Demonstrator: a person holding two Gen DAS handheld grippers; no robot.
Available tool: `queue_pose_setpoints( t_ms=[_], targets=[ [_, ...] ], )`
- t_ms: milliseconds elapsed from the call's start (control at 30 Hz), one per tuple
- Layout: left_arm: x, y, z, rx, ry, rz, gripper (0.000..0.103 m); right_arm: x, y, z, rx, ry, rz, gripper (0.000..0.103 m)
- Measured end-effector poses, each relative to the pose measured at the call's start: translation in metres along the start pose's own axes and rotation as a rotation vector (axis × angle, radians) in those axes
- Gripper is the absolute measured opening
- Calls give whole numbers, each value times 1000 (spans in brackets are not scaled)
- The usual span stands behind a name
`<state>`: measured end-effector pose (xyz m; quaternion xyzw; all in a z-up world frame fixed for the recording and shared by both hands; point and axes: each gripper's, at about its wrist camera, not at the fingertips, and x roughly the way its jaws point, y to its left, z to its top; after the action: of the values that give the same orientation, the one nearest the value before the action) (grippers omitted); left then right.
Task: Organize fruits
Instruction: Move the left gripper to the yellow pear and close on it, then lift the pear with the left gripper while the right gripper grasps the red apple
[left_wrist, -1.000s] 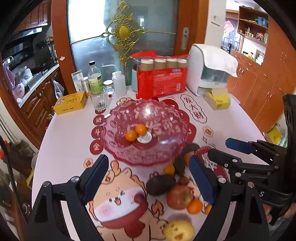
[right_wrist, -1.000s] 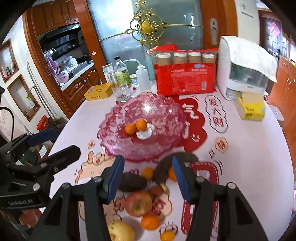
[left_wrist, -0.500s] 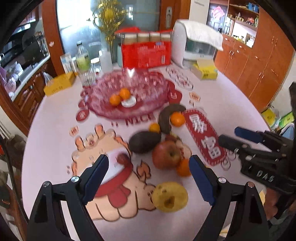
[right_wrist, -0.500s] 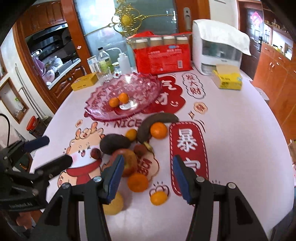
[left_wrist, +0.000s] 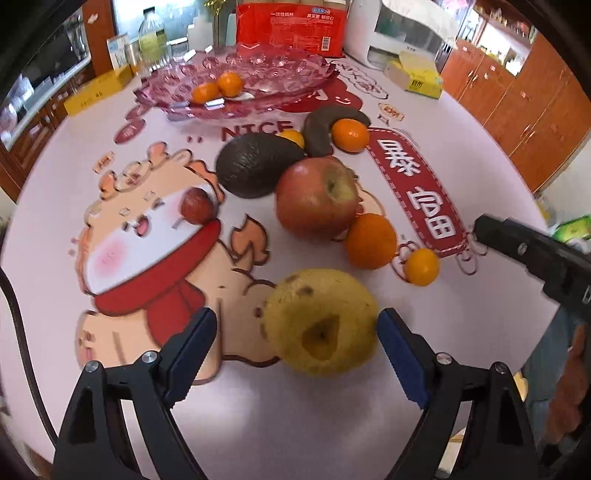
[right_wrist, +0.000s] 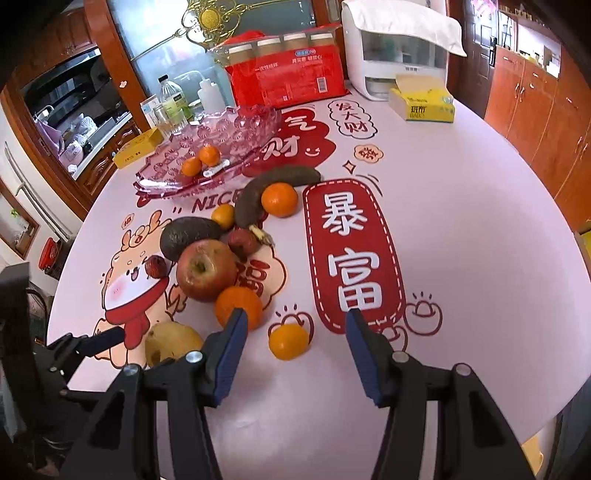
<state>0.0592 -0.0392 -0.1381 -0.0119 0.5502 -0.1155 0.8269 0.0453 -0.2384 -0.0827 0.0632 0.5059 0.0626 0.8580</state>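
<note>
Left gripper (left_wrist: 297, 350) and right gripper (right_wrist: 295, 349) hover, fingers spread.

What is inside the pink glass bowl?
Two small oranges sit inside the pink bowl, beside a white thing I cannot identify. Its near rim hides part of the bottom.

Room as I see it: round white table with red cartoon-print cover (right_wrist: 461, 229); reddish-brown wooden cabinets (right_wrist: 535, 107) along the right wall; frosted glass door with gilt ornament (right_wrist: 210, 16) behind; dark kitchen counter (right_wrist: 92, 129) left; bright daylight.
</note>
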Motion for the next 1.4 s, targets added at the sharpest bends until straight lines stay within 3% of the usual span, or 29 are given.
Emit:
queue_pose_setpoints(
  t_ms=[300,400,533,1267,1400],
  targets=[
    [21,-9,-6,-3,43,1,88,7,7,-10,-17,25,5,55],
    [21,-8,-7,-11,38,-47,73,10,8,-11,-24,30,6,55],
    [20,-1,-6,-31,33,-36,73,15,12,-10,-33,42,18,55],
    [1,127,-4,-353,-26,168,72,72,86,17,-230,103,87,55],
    [1,140,-4,-388,-33,177,72,79,91,20,-245,93,63,66]
  ],
)
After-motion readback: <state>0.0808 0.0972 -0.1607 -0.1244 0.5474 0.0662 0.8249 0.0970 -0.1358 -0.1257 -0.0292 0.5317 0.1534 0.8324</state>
